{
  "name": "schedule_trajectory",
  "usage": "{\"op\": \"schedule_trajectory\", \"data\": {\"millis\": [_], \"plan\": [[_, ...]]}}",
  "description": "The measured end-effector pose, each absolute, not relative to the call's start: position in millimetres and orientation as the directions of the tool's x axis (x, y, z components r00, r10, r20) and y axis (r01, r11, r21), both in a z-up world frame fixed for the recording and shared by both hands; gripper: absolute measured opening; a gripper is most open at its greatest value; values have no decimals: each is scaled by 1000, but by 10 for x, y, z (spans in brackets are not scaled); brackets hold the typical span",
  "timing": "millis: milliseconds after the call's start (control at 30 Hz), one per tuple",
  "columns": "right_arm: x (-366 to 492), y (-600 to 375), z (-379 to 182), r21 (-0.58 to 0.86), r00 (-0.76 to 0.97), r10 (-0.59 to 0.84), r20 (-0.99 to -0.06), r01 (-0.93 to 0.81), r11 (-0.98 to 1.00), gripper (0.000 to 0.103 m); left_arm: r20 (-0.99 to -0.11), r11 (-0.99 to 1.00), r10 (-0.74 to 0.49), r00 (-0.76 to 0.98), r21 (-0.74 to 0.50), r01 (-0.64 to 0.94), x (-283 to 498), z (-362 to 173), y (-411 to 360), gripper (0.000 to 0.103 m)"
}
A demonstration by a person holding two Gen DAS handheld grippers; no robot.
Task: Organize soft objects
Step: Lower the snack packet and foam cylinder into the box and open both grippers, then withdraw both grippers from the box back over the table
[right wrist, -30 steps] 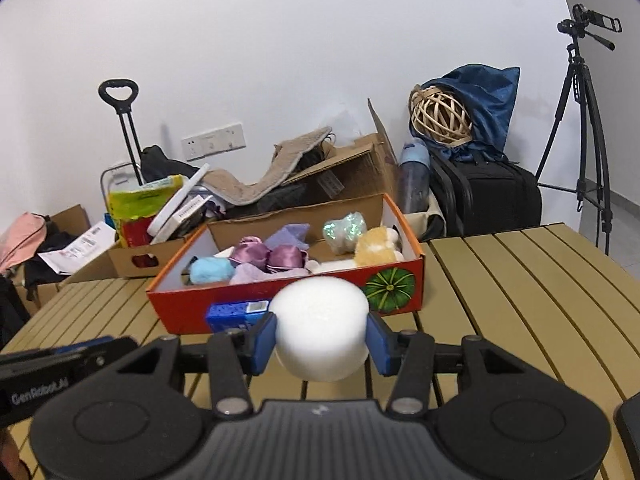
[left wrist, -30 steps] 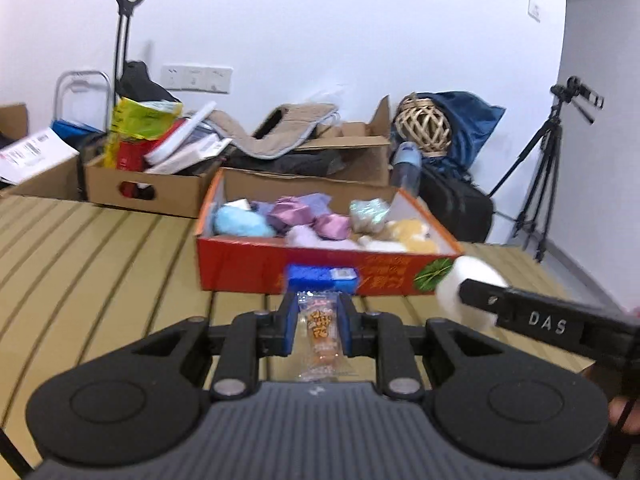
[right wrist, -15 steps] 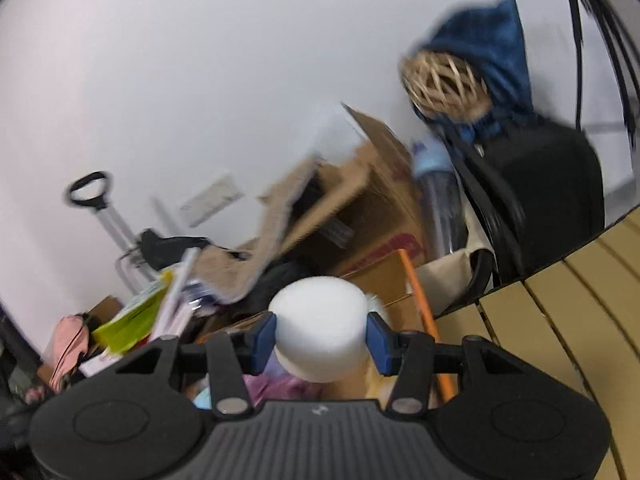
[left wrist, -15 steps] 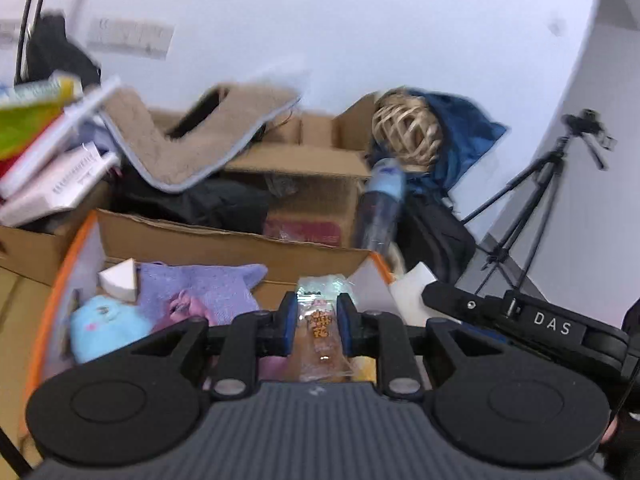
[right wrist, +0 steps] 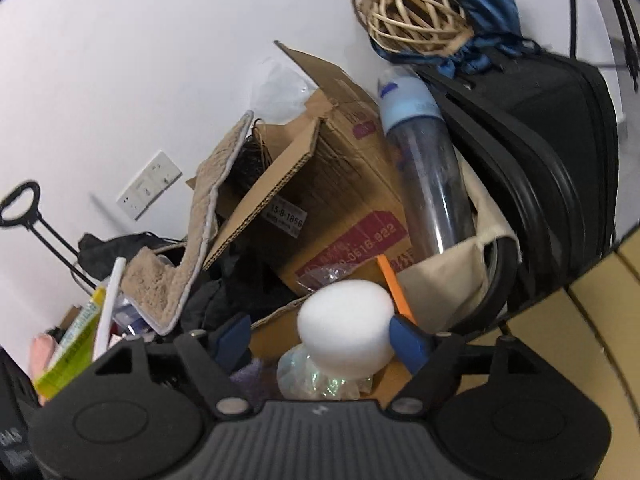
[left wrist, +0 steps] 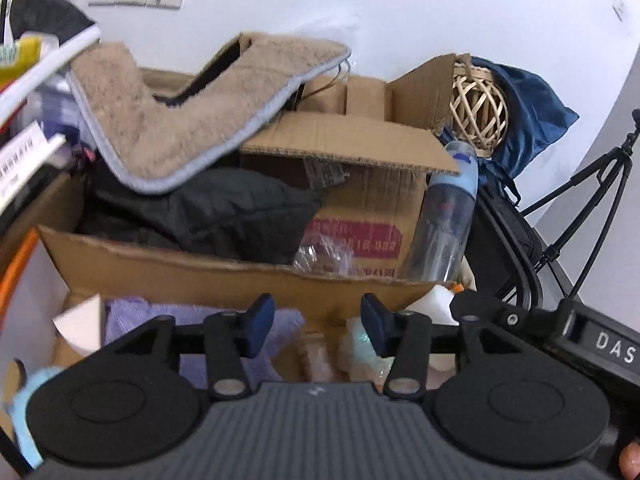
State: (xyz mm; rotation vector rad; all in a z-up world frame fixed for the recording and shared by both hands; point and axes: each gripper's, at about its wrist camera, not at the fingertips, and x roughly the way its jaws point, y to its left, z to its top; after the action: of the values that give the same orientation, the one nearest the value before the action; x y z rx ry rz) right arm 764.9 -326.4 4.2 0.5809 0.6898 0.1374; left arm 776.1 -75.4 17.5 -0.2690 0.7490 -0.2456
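Observation:
My left gripper (left wrist: 317, 326) hovers over the orange-rimmed box (left wrist: 200, 276), its jaws opening with nothing between them. A clear snack packet (left wrist: 314, 354) lies blurred just below them, among a purple cloth (left wrist: 160, 320), a white sponge wedge (left wrist: 80, 324) and a pale blue plush (left wrist: 24, 400). My right gripper (right wrist: 320, 340) is over the box's right end (right wrist: 394, 288), its jaws also opening. A white foam ball (right wrist: 344, 320) sits between them, clear of the left pad and against the right one, above a shiny iridescent toy (right wrist: 316, 376). The ball (left wrist: 436, 304) also shows in the left view.
Behind the box stands an open cardboard carton (left wrist: 360, 184) draped with a beige fleece mat (left wrist: 180, 112) over a black bag (left wrist: 224, 216). A water bottle (right wrist: 424, 152), wicker ball (right wrist: 412, 16), black case (right wrist: 540, 152) and tripod (left wrist: 592, 200) crowd the right. Wooden slats (right wrist: 600, 320) lie right.
Both grippers travelled forward from the table's front to above the box. Each has opened: the left has let the snack packet go, and the right's pads have spread off the white ball.

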Motion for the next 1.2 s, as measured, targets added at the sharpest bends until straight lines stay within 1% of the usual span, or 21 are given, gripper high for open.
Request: {"op": "schedule_trajectory", "data": {"millis": [100,167,367,467,567,633,700,733,767,800,833,933,1000,1067,1200], "plan": [[7657,-3274,98,576,751,346,-562,56,815,78,-624,946,-299,722,-290,142,7728,265,-716,57],[7642,-3278,148,588,744,362,-562,52,807,78,-623,955,-277,731,-262,139,7687,318,-672,58],[7428,-3273,460,538,747,332,-576,41,842,78,-623,973,-220,750,-194,124,7404,535,-457,58],[7225,-3224,680,485,744,312,-591,20,874,78,-621,976,-217,753,-160,150,7136,720,-376,61],[6961,-3126,904,400,741,274,-613,-8,916,79,-580,979,-201,789,-88,185,6705,992,-304,68],[6690,-3017,1054,321,747,245,-618,-45,946,79,-548,982,-181,816,-54,181,6341,1178,-230,70],[6377,-2907,1177,253,751,232,-618,-90,963,79,-518,984,-167,839,-28,179,5953,1328,-158,84],[6197,-2854,1231,221,756,230,-613,-115,968,79,-497,985,-159,853,-16,174,5731,1387,-114,86],[6026,-2808,1275,198,763,228,-606,-133,971,80,-476,985,-148,867,2,170,5505,1428,-72,86],[5827,-2764,1313,177,773,225,-594,-147,973,85,-457,987,-133,880,23,161,5298,1463,-45,87],[5637,-2723,1341,160,781,223,-583,-159,974,87,-442,988,-118,889,41,152,5102,1481,-22,88],[5006,-2611,1367,123,799,233,-554,-198,972,87,-406,990,-88,910,62,123,4461,1505,64,91],[4593,-2547,1346,106,812,239,-533,-216,971,87,-385,990,-101,917,56,133,4035,1497,99,97],[4183,-2484,1304,90,823,236,-517,-222,971,87,-371,990,-108,922,42,133,3604,1457,125,98],[3435,-2440,1131,109,839,239,-489,-213,971,88,-346,994,-93,934,26,108,2901,1319,196,100]]}}
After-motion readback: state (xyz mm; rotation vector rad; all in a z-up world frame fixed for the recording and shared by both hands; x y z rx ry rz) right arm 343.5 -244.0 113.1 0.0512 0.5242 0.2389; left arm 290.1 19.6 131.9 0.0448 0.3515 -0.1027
